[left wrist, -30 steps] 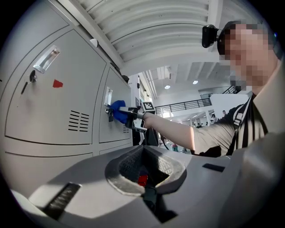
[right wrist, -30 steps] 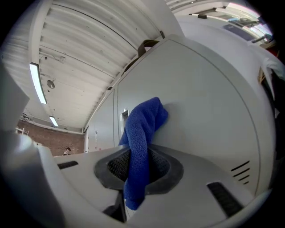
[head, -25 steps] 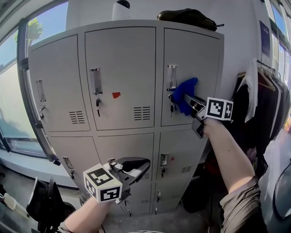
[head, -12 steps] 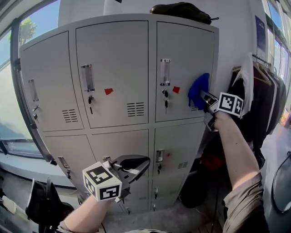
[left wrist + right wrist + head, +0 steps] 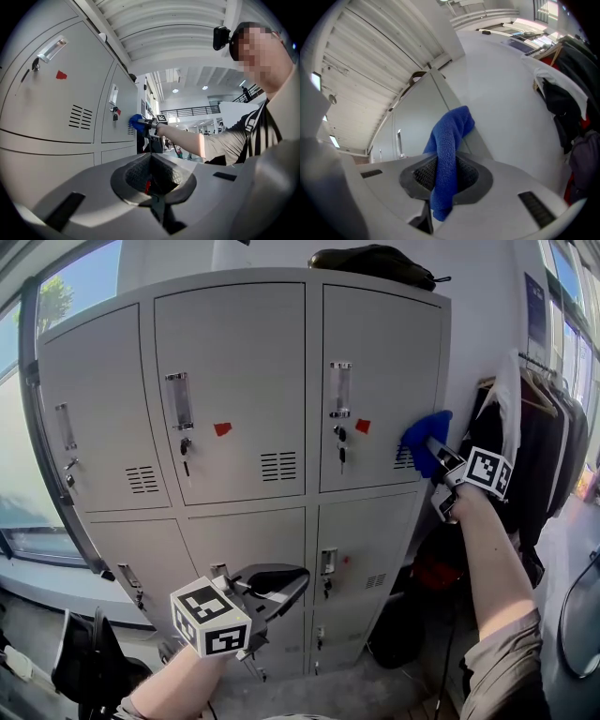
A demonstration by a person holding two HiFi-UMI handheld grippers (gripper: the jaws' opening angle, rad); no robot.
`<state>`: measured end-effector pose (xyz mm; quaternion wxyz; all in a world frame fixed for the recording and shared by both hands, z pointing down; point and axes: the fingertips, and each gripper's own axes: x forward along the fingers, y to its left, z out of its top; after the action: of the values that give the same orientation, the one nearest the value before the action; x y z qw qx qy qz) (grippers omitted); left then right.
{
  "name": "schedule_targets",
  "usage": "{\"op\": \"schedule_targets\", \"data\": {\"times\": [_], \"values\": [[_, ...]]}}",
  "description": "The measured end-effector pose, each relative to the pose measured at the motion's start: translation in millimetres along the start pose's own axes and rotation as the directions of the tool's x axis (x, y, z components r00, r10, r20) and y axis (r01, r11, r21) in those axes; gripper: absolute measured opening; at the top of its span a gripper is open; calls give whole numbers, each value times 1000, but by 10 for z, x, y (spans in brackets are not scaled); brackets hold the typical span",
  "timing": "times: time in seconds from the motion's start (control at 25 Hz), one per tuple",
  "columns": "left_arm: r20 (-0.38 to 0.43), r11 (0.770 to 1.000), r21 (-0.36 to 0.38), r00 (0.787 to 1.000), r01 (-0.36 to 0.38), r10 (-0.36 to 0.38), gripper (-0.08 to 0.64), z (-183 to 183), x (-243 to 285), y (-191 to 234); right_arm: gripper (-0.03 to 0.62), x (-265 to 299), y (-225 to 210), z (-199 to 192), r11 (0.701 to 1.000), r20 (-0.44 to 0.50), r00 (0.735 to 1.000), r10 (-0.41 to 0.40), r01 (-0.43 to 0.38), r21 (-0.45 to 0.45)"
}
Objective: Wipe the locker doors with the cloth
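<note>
Left of the locker block (image 5: 234,362) I note a window (image 5: 19,427) running alongside it. The left gripper (image 5: 272,582) is held low, in front of the block's lower middle door, its marker cube toward me. In the left gripper view its jaws are brought together with nothing between them (image 5: 152,176), and it is pointed along the locker fronts. On the block itself, the upper middle door carries a red sticker (image 5: 222,428) beside its handle, with vent slots (image 5: 278,465) lower down. The upper right door (image 5: 375,362) has a second red sticker (image 5: 363,426) just beside its lock. A black bag (image 5: 375,261) lies on top of the block, above that door. The blue cloth (image 5: 424,437) sits at the right-hand edge of the upper right door, low on the panel, over its vent. Whether it presses on the metal I cannot confirm from the head view. The right gripper (image 5: 436,448) is clamped on the cloth: in the right gripper view the fabric (image 5: 447,140) runs up between the closed jaws (image 5: 443,176), with its free end against the corner of the block. Right of the block, dark clothes (image 5: 534,446) hang close to its side.
</note>
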<state>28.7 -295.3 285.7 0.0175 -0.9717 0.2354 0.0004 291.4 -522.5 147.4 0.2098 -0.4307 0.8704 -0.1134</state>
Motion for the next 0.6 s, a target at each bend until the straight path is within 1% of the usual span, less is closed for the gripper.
{"op": "schedule_targets", "data": {"times": [0.12,0.24,0.32,0.44,0.6], "values": [[0,1000,-6,1000,4,-4,8,-17,-51,4,57,73,459,-240,995,-22,995,101,-101,-11],[1,1000,-10,1000,4,-4,8,-25,-119,5,57,216,957,-561,979,-76,977,199,-201,-19],[4,1000,-11,1000,1,-1,8,-24,-173,16,57,337,1208,-798,970,-124,963,239,-243,-17],[8,1000,-13,1000,-7,8,8,-22,-263,38,57,529,1365,-1105,967,-172,953,251,-253,11],[10,1000,-14,1000,-24,24,8,-19,-375,85,57,695,1278,-1238,968,-144,959,245,-232,99]]}}
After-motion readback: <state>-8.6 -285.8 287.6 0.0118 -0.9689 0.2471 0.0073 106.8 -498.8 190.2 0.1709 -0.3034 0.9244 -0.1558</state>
